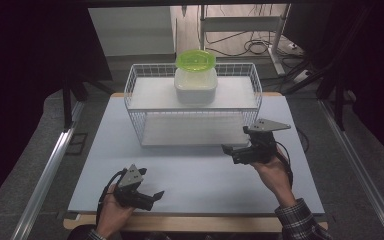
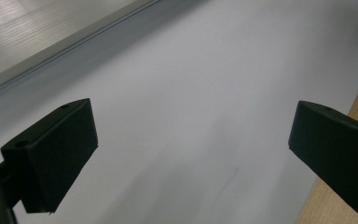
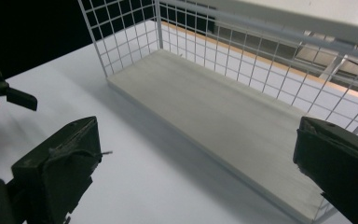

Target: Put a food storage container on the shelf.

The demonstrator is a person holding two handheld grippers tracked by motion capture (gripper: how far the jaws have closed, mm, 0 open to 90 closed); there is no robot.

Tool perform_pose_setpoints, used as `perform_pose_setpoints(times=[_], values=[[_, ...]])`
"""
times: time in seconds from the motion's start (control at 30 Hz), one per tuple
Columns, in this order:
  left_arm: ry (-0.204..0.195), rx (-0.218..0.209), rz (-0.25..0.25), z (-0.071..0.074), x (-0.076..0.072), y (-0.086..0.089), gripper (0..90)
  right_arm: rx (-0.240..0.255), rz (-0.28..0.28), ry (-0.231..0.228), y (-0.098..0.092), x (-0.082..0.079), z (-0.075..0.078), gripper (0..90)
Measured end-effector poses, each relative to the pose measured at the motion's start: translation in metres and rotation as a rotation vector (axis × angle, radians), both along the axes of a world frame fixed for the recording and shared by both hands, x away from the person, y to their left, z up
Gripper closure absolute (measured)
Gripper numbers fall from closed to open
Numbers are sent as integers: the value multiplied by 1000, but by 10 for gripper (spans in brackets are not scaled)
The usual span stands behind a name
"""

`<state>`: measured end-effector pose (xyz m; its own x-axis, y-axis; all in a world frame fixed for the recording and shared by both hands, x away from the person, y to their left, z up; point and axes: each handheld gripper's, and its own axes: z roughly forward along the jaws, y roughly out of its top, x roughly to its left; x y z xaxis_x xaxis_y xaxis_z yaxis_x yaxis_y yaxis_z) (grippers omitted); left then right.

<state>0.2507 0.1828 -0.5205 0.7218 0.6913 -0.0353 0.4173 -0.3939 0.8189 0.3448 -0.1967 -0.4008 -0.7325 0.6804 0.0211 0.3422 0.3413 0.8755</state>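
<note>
On the top shelf of the white wire rack point(image 1: 135, 80), toward the far middle of the desk point(image 1: 190, 170), stands a white tub point(image 1: 195, 85) with a bright green lid point(image 1: 195, 60). It sits upright, squarish, with no clear long axis. The right tongs point(image 1: 226, 148) hover just in front of the rack's near right corner, jaws spread wide and holding nothing; from them the tub lies up, farther back and a little to the left. The left tongs point(image 1: 159, 194) hang low over the near left of the desk, jaws also wide apart and empty, well away from the rack. So the right hand is plainly the nearer one, I'd say. In the right gripper view the lower shelf board point(image 3: 223, 121) lies bare, with the top shelf cut off above. What is inside the tub I cannot make out.
</note>
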Motion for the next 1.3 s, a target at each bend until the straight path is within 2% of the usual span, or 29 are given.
perform_pose_setpoints(times=[0.4,0.67,1.3], values=[[2,-3,2,0,0,1,9,-27,-10,5,-6,-9,-16,9],[3,-2,1,0,0,1,10,-47,-8,-3,-10,-15,-34,9],[7,5,-1,0,0,0,11,-79,-35,26,-30,-27,-63,9]])
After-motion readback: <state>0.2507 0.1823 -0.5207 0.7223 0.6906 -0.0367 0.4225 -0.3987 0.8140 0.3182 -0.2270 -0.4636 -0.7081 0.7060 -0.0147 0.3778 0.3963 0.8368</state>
